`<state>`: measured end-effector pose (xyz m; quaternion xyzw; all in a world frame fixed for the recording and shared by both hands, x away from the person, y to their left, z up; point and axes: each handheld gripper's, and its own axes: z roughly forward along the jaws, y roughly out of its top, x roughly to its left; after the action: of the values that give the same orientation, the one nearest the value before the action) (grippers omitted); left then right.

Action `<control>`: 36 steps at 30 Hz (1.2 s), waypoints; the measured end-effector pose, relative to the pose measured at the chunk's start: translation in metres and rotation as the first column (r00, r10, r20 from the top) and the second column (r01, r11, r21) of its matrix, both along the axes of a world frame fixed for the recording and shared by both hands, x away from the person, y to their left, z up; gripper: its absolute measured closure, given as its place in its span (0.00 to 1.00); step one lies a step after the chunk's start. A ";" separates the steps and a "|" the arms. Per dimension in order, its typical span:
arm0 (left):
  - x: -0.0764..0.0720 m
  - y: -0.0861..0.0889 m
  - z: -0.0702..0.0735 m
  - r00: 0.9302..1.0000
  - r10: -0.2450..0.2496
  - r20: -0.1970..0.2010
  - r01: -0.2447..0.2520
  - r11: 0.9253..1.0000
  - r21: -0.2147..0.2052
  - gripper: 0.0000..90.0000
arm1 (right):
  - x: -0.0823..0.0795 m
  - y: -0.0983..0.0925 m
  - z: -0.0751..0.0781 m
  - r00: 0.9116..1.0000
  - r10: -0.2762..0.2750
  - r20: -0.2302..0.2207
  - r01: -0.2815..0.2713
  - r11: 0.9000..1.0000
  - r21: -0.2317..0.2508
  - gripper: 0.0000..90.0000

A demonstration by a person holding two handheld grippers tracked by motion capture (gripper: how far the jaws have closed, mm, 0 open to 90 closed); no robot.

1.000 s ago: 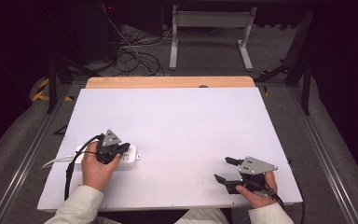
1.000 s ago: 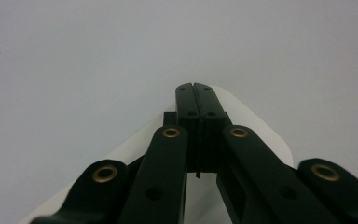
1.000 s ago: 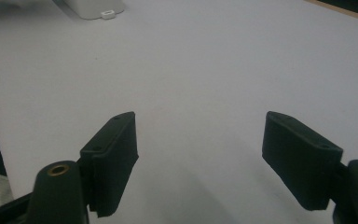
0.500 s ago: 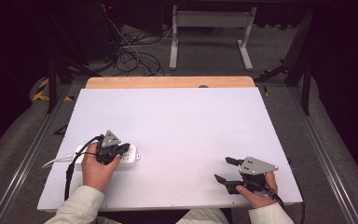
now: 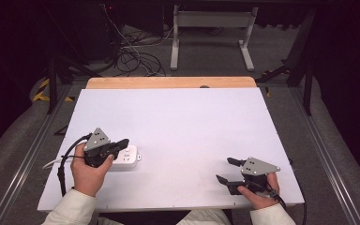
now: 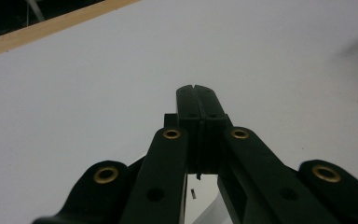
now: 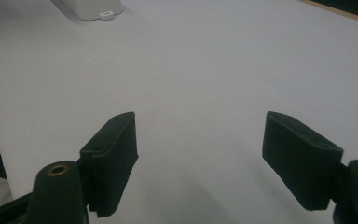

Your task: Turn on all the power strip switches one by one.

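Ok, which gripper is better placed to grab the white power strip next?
Left. The left gripper hangs right over the power strip, jaws shut, so it must open first. The right gripper stands open but far across the table, near its right front corner.

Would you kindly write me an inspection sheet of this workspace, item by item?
Surface: white table top, wooden strip along its far edge.
Job's things: white power strip lying flat near the left side.
Clutter: nothing seen.
Grippers: left gripper over the power strip, jaws shut with nothing between them; right gripper near the right front corner, jaws open and empty.
Cables: white cord running left from the power strip; black gripper cable.
Surroundings: dark floor, tangled floor cables, a grey stand.
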<state>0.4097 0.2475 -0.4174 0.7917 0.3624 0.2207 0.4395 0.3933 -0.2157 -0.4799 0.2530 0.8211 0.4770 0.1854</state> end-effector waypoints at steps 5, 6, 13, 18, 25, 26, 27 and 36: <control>-0.004 0.002 0.003 0.999 0.011 0.037 -0.010 0.999 -0.038 0.98 | 0.001 0.000 -0.001 1.000 0.002 -0.002 -0.002 1.000 -0.002 0.30; -0.005 0.003 0.003 0.998 0.020 0.054 -0.018 0.999 -0.040 0.79 | 0.001 -0.001 0.000 1.000 0.001 -0.001 -0.001 1.000 -0.001 0.30; -0.026 0.015 0.011 0.992 -0.013 0.126 0.025 0.996 -0.090 0.48 | -0.001 -0.001 0.001 1.000 0.000 0.001 0.000 1.000 0.004 0.30; -0.038 0.027 0.004 0.992 -0.051 0.116 0.070 0.984 -0.161 0.30 | 0.000 -0.001 0.001 1.000 0.003 0.000 -0.003 1.000 0.003 0.29; -0.055 0.040 -0.011 0.991 -0.057 0.119 0.079 0.980 -0.184 0.22 | -0.001 0.000 0.001 1.000 0.007 0.004 -0.007 1.000 0.001 0.29; -0.056 0.041 -0.015 0.992 -0.056 0.115 0.077 0.980 -0.185 0.22 | -0.001 0.001 0.001 1.000 0.007 0.001 -0.007 1.000 0.003 0.29; -0.057 0.043 -0.019 0.992 -0.049 0.120 0.070 0.982 -0.178 0.21 | -0.001 0.001 0.001 1.000 0.008 0.002 -0.008 1.000 0.003 0.29; -0.061 0.050 -0.052 0.992 -0.004 0.125 0.021 0.991 -0.135 0.20 | -0.001 0.001 0.001 1.000 0.015 0.002 -0.015 1.000 0.003 0.28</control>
<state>0.3485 0.2975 -0.4692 0.7468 0.3434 0.2418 0.5157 0.3922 -0.2148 -0.4794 0.2466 0.8220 0.4799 0.1819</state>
